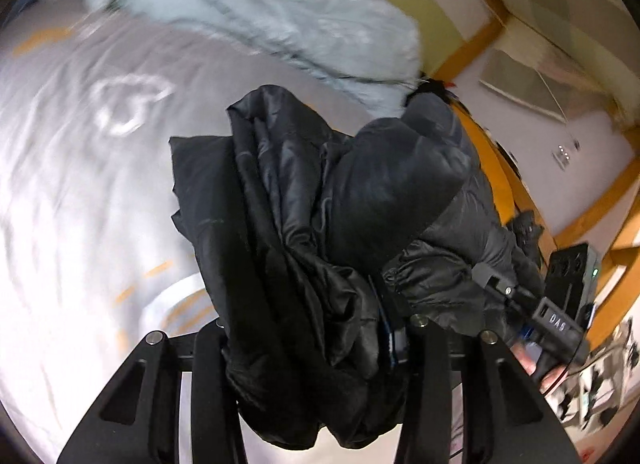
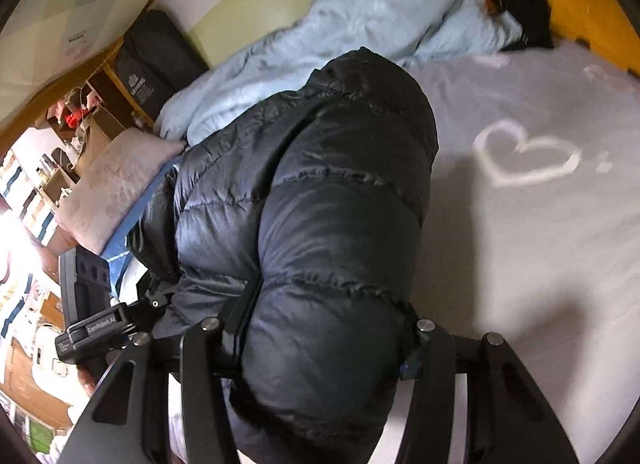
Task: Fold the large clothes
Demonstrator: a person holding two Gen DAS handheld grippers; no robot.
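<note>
Left wrist view: my left tool (image 1: 316, 344), jaws partly closed, pinches a bunched fold of the black puffer jacket (image 1: 340, 191).
Jacket: it hangs above the grey bed sheet (image 1: 80, 183), with a pale blue blanket (image 1: 256, 11) behind it.
Right wrist view: my right tool (image 2: 320, 336), jaws partly closed, clamps the jacket's quilted bulk; a white heart print (image 2: 524, 159) lies to the right.
</note>
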